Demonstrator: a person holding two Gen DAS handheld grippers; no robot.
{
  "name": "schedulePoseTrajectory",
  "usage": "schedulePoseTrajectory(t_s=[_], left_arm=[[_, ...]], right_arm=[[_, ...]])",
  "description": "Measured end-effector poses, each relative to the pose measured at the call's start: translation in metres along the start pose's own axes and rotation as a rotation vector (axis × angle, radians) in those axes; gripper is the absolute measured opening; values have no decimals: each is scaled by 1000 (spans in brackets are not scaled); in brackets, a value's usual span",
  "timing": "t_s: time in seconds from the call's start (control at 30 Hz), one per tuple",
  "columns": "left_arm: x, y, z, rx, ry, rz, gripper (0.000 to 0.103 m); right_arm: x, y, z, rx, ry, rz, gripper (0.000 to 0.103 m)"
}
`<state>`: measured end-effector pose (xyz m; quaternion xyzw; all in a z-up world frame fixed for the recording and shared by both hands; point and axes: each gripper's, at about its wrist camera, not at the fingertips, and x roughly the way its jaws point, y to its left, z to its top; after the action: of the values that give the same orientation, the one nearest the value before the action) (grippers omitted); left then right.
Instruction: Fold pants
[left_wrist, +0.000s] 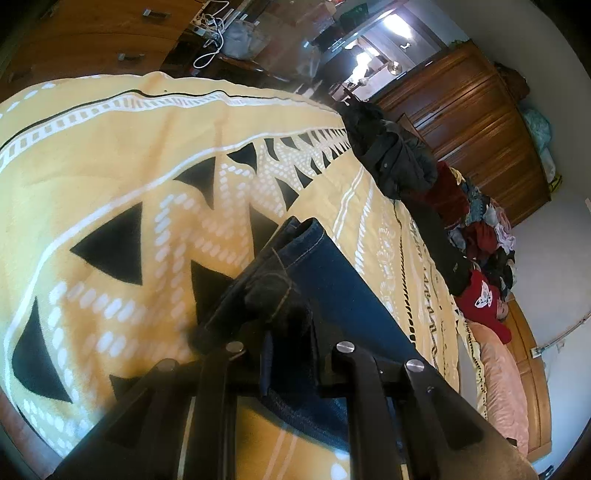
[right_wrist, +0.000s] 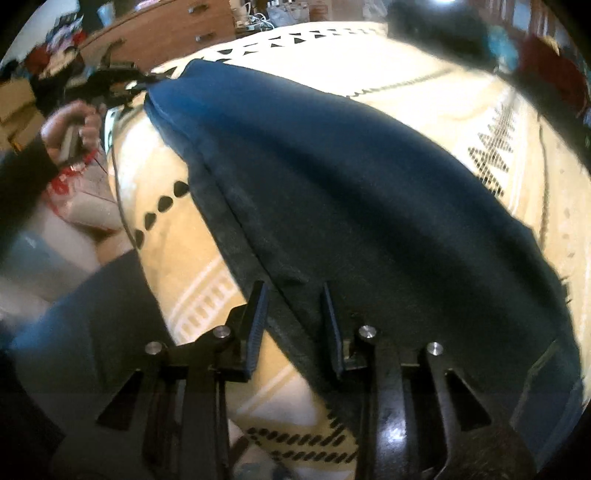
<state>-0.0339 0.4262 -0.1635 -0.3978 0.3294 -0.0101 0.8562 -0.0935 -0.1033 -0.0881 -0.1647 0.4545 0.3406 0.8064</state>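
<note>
Dark blue jeans (right_wrist: 351, 192) lie stretched across a yellow patterned blanket (left_wrist: 122, 173) on a bed. My left gripper (left_wrist: 284, 291) is shut on the hem end of the jeans (left_wrist: 314, 258), which bunches between the fingers. In the right wrist view the left gripper (right_wrist: 144, 79) shows at the far end of the jeans, held by a hand. My right gripper (right_wrist: 291, 325) is open, its fingers (right_wrist: 256, 325) straddling the near seam edge of the jeans, low over the cloth.
A pile of dark and red clothes (left_wrist: 402, 162) runs along the bed's right side, with more clothes (left_wrist: 487, 229) beyond. A pink pillow (left_wrist: 506, 387) lies at the bed's end. Wooden wardrobes (left_wrist: 472, 129) and a dresser (right_wrist: 166, 29) stand around the bed.
</note>
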Motion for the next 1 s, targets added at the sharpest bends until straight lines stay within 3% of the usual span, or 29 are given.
schedulePoseTrajectory(t_s=[0.3,0.4,0.63,0.8,0.87,0.93,0.97,1.0], left_arm=[[3,-2,1,5,5,10,14],[2,-3,1,1,0,0,10],[-12,-1,5,5,-15,-63,9],[5,22,-3,3,42,0,19],[-2,18,-1,19,29,-6,20],[-11,12,0,51,-1,4,26],[-15,11,2,55,-17,21,35],[-21,15,4,36,-39,41,38]], right_arm=[[14,4,-2,-40,-19,-62,31],[15,2,0,-30,-5,-76,9],[-32,7,4,-15,-63,-32,7],[-2,11,-12,-32,3,-36,9],[5,12,-11,-36,9,-50,12],[2,10,-9,-30,1,-55,13],[0,9,-10,-25,1,-53,15],[-2,7,-9,-22,12,-50,23]])
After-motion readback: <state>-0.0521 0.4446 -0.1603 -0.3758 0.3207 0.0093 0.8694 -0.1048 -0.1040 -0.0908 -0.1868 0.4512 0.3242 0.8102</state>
